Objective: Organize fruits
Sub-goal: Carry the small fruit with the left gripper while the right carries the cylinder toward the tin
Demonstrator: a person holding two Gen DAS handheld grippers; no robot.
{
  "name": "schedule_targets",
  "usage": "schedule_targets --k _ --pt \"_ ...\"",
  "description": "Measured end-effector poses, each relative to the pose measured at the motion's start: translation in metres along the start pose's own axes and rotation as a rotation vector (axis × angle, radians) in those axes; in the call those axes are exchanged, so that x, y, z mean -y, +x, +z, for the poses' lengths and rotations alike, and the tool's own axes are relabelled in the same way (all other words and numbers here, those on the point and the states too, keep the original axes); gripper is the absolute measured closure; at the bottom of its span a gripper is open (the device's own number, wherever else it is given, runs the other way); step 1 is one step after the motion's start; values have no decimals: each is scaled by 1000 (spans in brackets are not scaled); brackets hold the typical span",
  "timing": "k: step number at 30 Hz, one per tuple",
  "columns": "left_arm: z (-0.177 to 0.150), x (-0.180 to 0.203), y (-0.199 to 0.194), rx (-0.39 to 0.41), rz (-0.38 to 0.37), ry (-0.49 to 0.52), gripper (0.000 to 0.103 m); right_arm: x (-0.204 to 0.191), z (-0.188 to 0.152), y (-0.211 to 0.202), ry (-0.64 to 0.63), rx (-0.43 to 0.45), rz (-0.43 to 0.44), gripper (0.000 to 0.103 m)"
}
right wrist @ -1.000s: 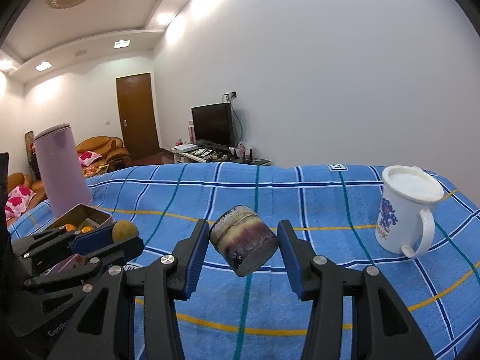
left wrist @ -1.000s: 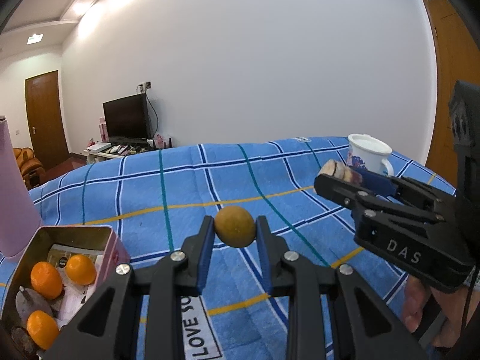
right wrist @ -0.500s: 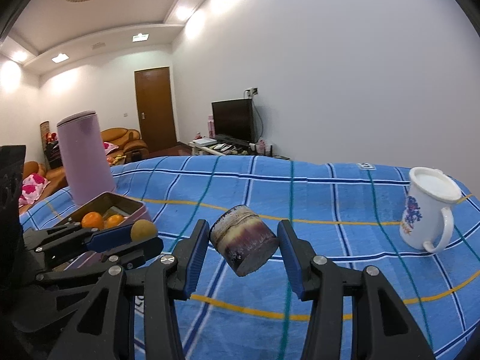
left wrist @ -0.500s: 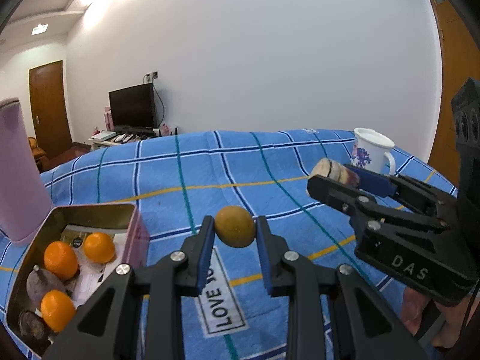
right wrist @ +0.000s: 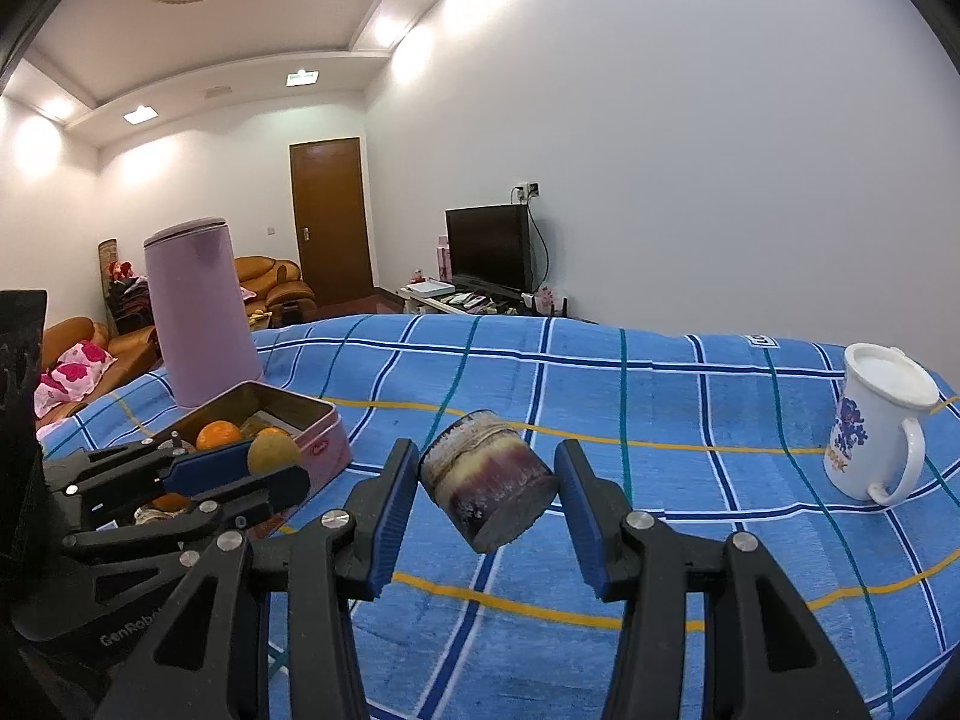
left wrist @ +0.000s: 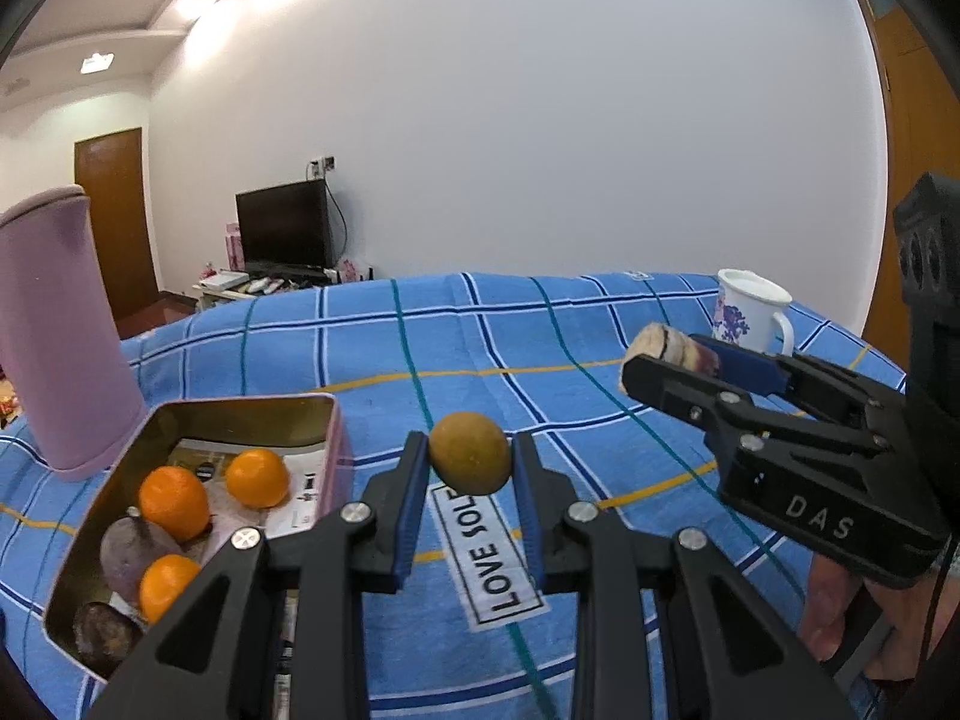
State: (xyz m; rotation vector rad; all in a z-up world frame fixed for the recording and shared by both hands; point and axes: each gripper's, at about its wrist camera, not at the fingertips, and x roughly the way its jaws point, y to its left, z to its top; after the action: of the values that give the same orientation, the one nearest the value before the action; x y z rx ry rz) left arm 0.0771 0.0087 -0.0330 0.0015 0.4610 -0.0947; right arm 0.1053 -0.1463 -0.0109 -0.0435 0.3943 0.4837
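My left gripper (left wrist: 469, 456) is shut on a yellow-green round fruit (left wrist: 469, 451), held above the blue checked cloth just right of the pink tin (left wrist: 336, 450). The tin holds three oranges (left wrist: 173, 501) and dark purple fruits (left wrist: 123, 552). My right gripper (right wrist: 487, 487) is shut on a purple and cream cut sugarcane piece (right wrist: 487, 483), held in the air right of the tin (right wrist: 321, 450). The right gripper also shows in the left wrist view (left wrist: 672, 354), and the left gripper shows in the right wrist view (right wrist: 273, 459).
A tall pink canister (left wrist: 57, 330) stands behind the tin at the left. A white mug with a purple print (right wrist: 879, 426) stands at the far right of the cloth. A "LOVE SOLE" label (left wrist: 489, 558) is on the cloth below the left gripper.
Both grippers have moved left toward the tin with their loads; the tin and the canister now sit nearer and more central in both views.
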Motion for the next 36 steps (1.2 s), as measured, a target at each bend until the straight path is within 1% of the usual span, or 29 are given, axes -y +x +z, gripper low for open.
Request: schedule_targets --k 5,13,21,36 --pt "-2 -6 -6 8 21 8 74 -10 0 1 -18 -5 16 54" --pt "-5 -15 -12 8 18 -2 74 -22 1 5 -40 -13 38 54" --pt "-8 -31 -21 15 28 -36 74 -34 2 10 -50 -21 64 54" --pt "-11 -66 -32 14 76 -94 74 -67 8 22 -91 -45 120 54"
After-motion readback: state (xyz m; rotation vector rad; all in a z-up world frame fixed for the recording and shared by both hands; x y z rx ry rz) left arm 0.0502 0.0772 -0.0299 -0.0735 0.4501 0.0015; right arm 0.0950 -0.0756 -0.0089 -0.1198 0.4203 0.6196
